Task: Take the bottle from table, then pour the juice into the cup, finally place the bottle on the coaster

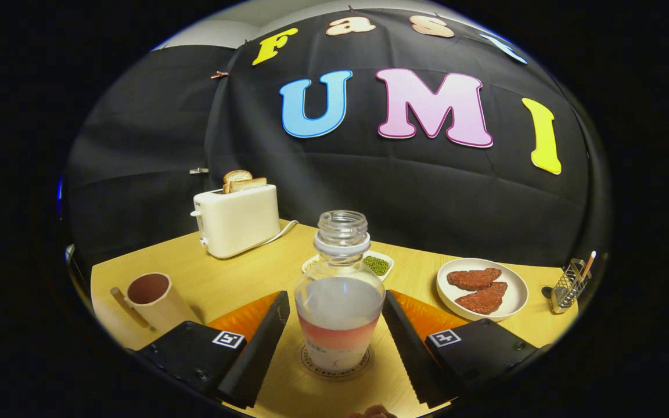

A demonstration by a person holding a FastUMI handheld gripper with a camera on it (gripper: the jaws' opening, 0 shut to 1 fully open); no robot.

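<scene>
Between the fingers of the tool (pixel 337 325), spread apart with gaps either side, the uncapped bottle (pixel 339 302) stands upright on the coaster (pixel 335 367) at the bench's (pixel 241 273) near edge.

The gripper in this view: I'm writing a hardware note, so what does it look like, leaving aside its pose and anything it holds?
The gripper has two long, flat fingers, wedge-shaped with a fine ribbed inner edge. Each is mounted on a boxy block that bears a small square black-and-white fiducial marker. Orange housing shows behind the fingers. Small screws dot the blocks. No cables can be seen.
</scene>
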